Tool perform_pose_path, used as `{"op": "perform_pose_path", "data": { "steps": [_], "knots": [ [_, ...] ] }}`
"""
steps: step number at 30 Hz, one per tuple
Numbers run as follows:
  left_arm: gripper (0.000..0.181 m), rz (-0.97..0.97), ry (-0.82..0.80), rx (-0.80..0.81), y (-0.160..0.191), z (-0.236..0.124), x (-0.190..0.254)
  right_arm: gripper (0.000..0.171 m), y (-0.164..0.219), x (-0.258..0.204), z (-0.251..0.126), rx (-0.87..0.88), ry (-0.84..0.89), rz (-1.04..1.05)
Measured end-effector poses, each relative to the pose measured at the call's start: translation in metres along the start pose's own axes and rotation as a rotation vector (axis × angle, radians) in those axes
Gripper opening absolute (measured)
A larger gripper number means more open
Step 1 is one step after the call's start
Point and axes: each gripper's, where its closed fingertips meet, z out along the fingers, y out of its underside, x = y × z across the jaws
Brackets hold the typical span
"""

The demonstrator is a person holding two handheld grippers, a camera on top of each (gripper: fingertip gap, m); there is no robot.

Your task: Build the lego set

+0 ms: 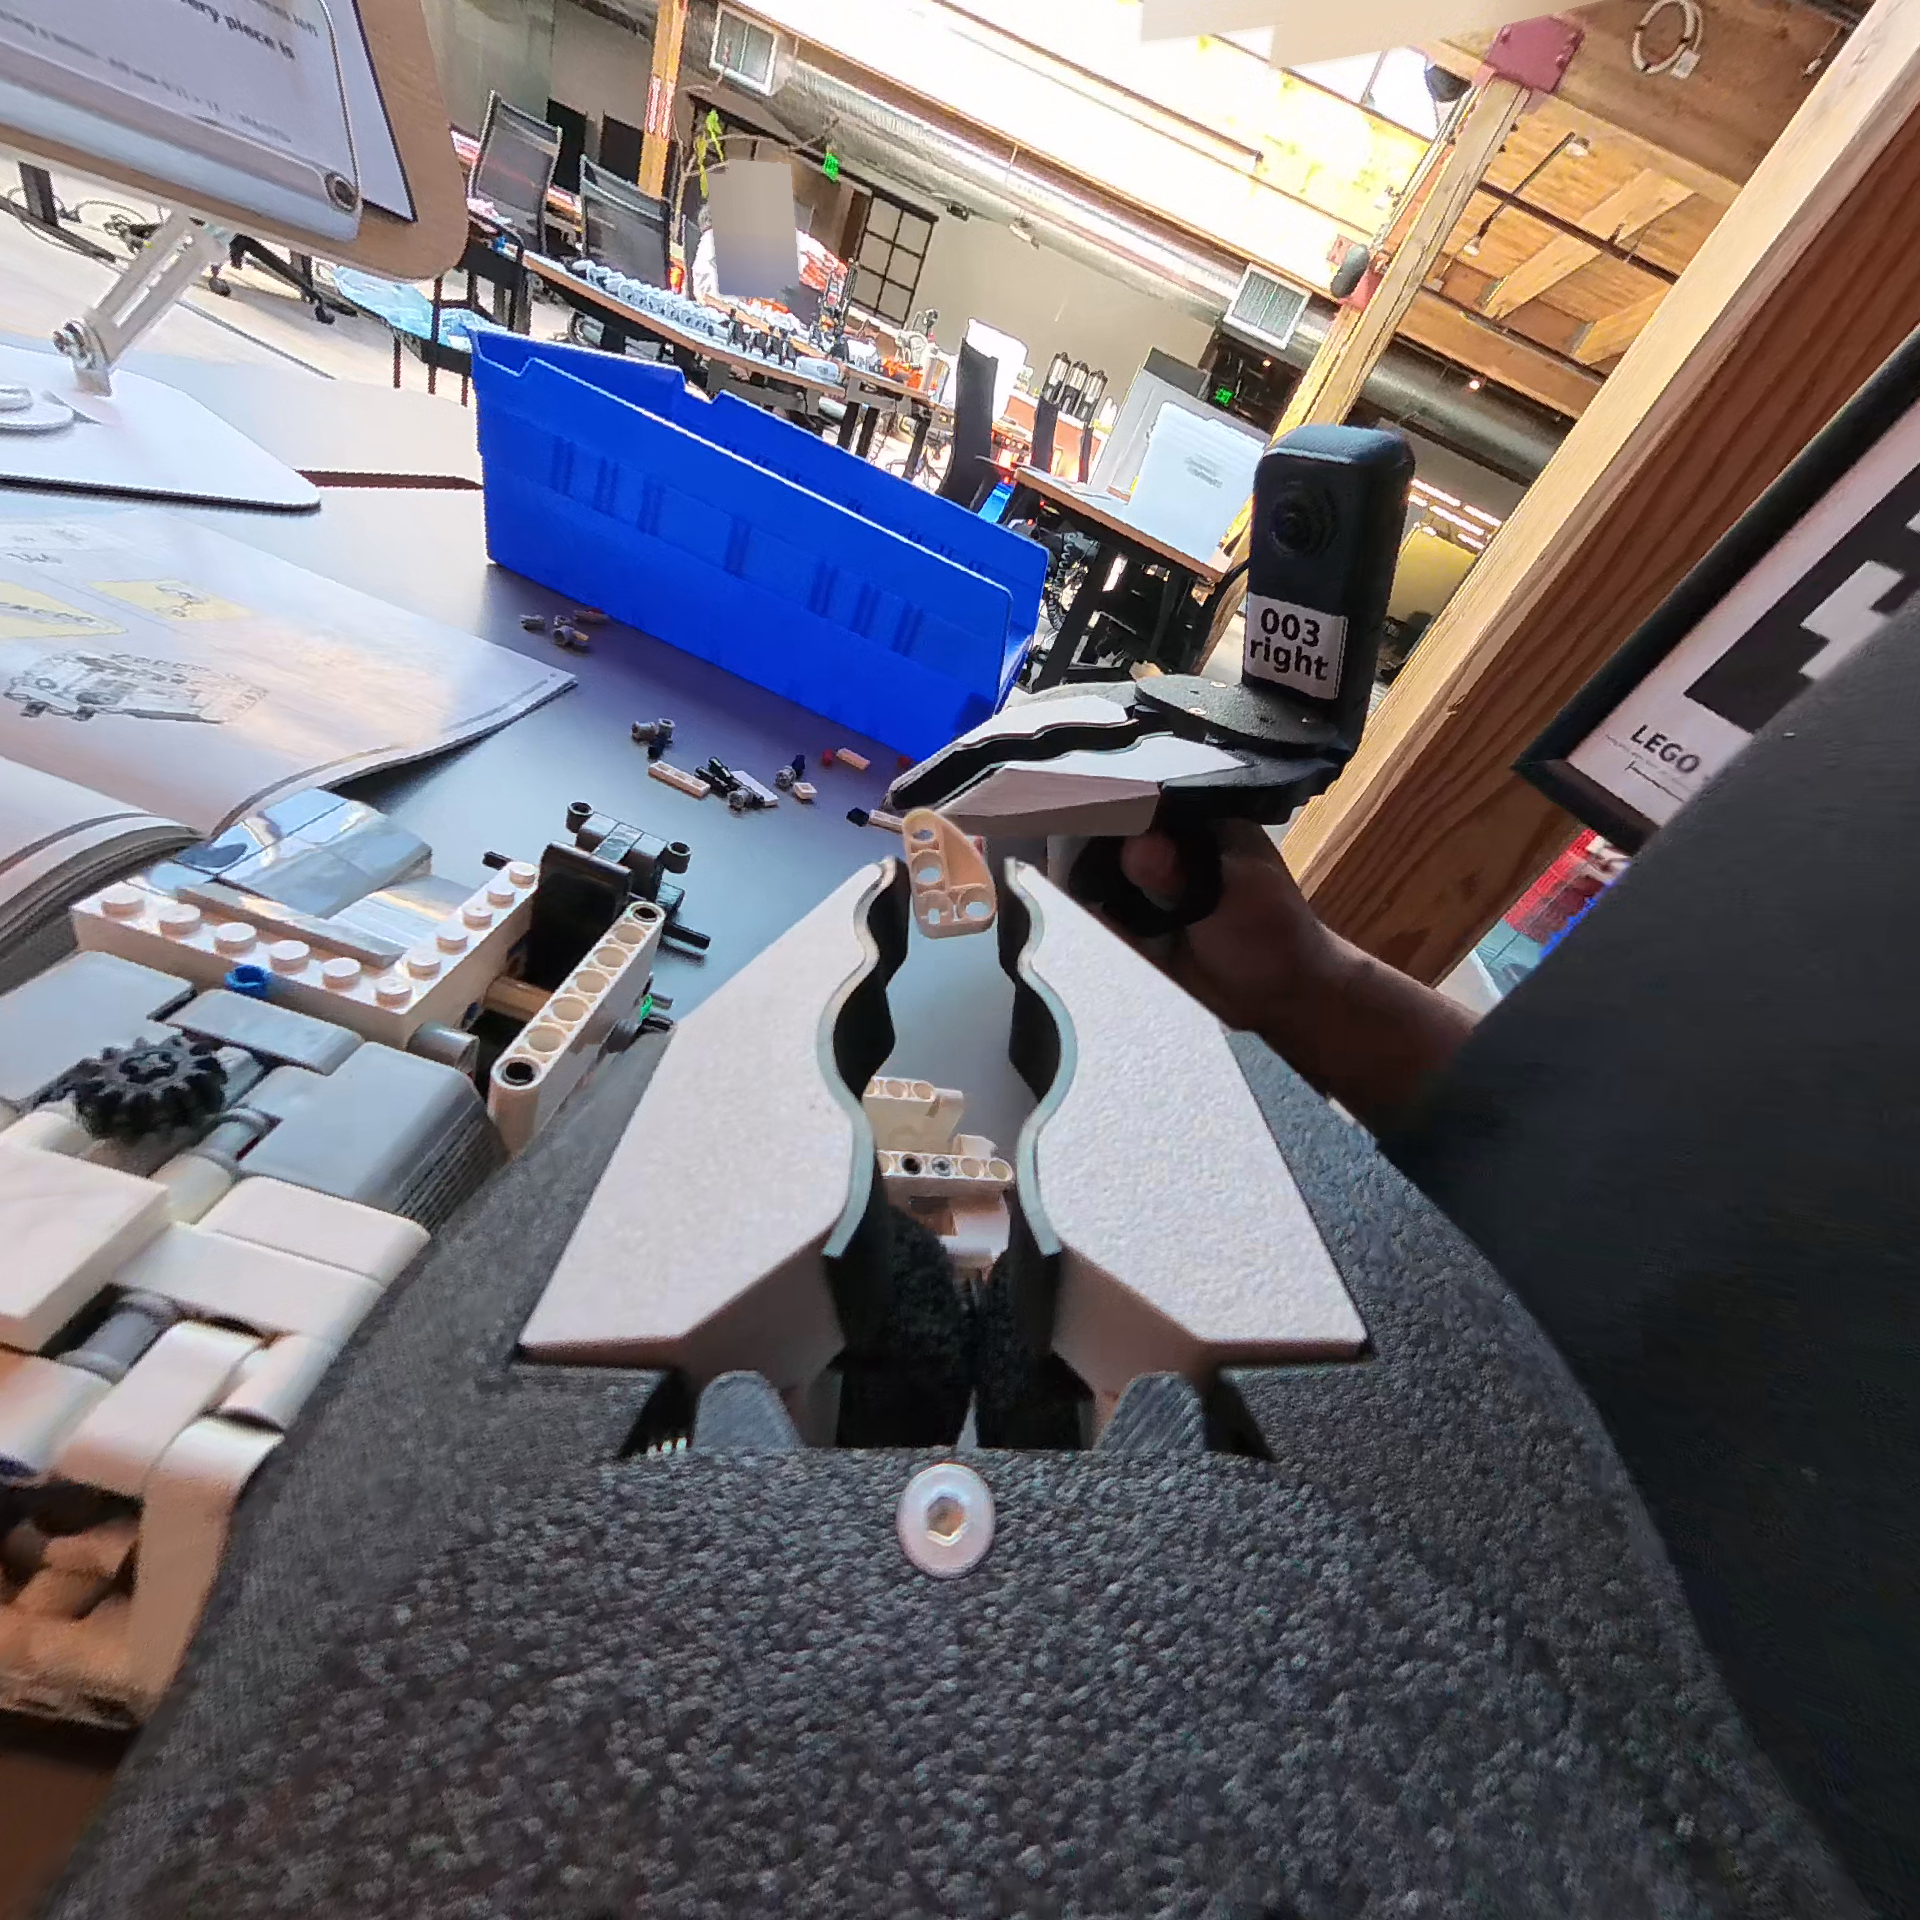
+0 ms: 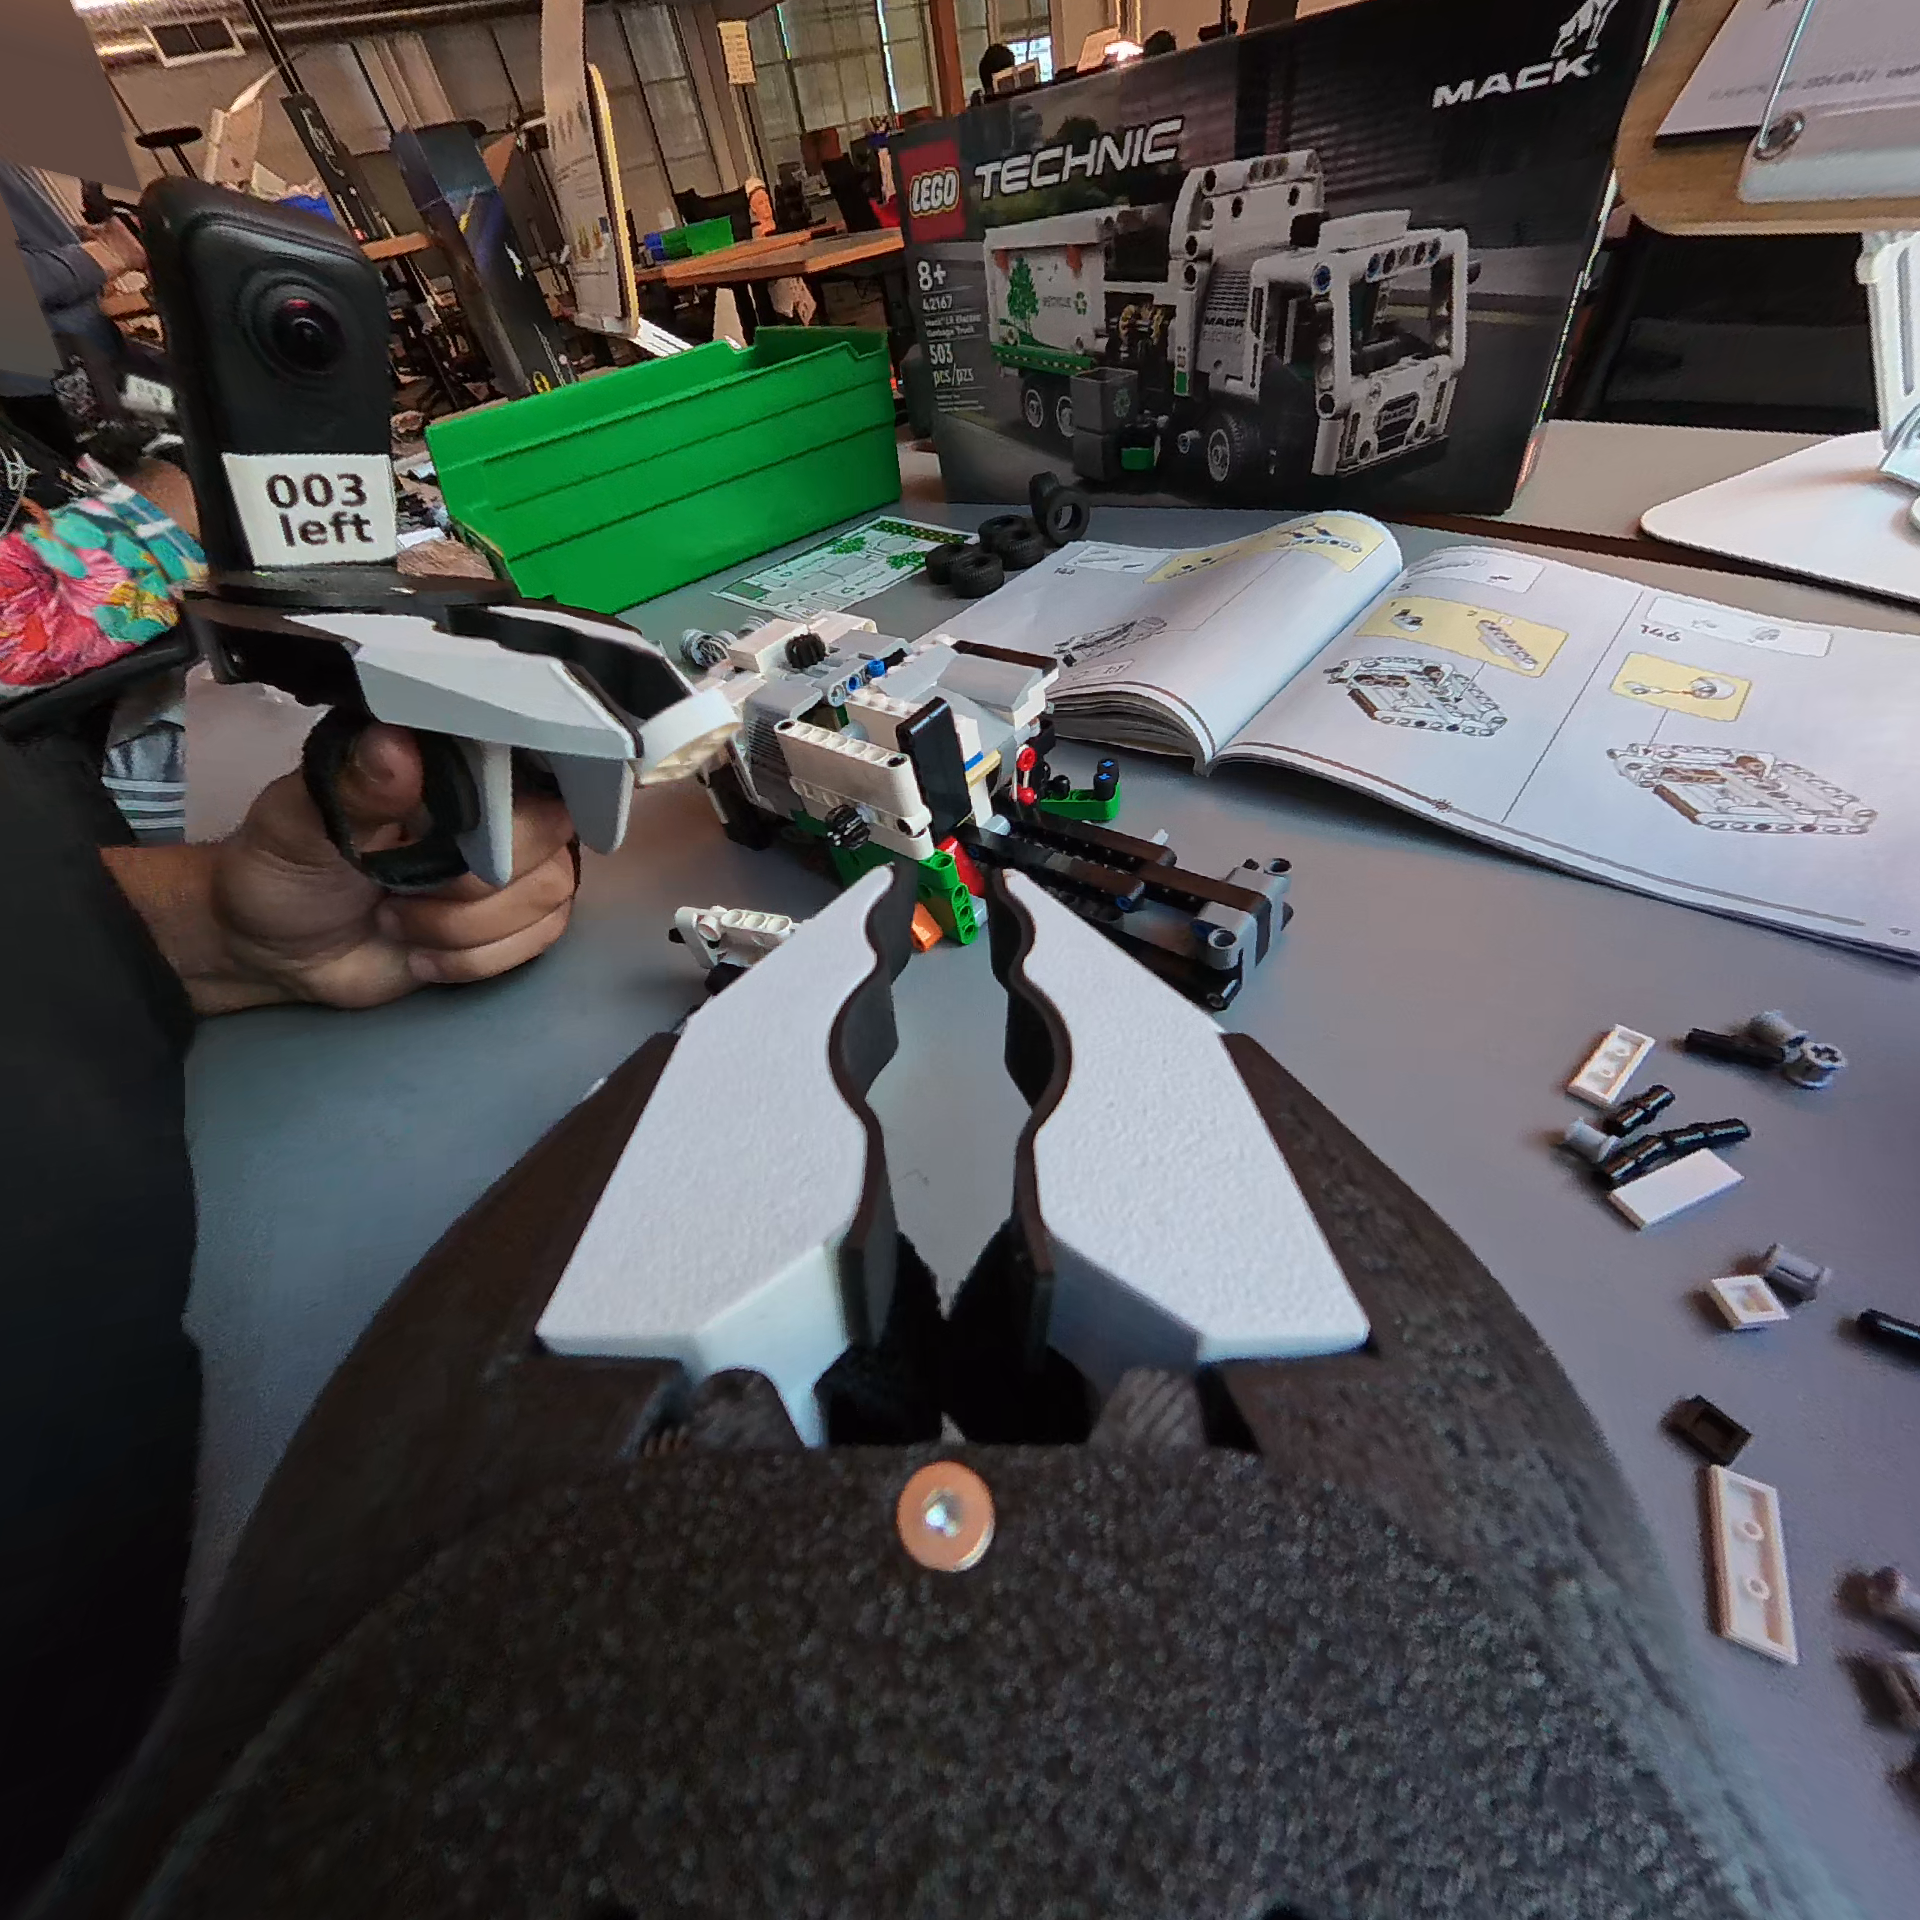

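Note:
My left gripper [image 1: 948, 878] is shut on a small white curved Technic piece [image 1: 945, 883] and holds it above the table; it also shows in the right wrist view [image 2: 691, 732] next to the partly built white, grey and green truck model [image 2: 883, 748]. That model lies at the left in the left wrist view [image 1: 312, 987]. My right gripper [image 2: 945, 878] is empty, its jaws a narrow gap apart, pointing at the model's green end. In the left wrist view its tips [image 1: 904, 795] hover just above the held piece. A small white sub-assembly [image 2: 727, 925] lies on the table under the left gripper.
The open instruction booklet [image 2: 1455, 675] lies right of the model. Loose small pieces [image 2: 1662, 1132] are scattered at the right. A green bin [image 2: 665, 468], black tyres [image 2: 997, 551] and the set's box [image 2: 1247, 260] stand behind. A blue bin [image 1: 748, 561] stands behind more loose pieces [image 1: 727, 774]. The gap from one gripper's tips to the other's is roughly 7 centimetres.

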Motion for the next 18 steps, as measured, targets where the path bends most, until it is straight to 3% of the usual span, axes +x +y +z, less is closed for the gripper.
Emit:
{"op": "perform_pose_path", "data": {
  "steps": [7,12,15,18],
  "knots": [
    [0.015,0.042,-0.028,-0.055,0.007,-0.002,-0.001,0.011,0.0,0.0,0.002,-0.003,0.039,-0.06],
    [0.015,0.337,-0.223,-0.134,0.012,-0.003,-0.001,0.008,-0.007,-0.016,0.0,0.034,-0.015,-0.032],
    [0.015,0.581,-0.259,-0.05,-0.002,-0.009,0.029,0.022,-0.018,-0.059,-0.001,0.034,-0.254,0.2],
    [0.015,0.747,-0.294,-0.007,-0.008,-0.016,0.055,0.025,-0.026,-0.091,-0.005,-0.006,-0.395,0.333]
  ]
}}
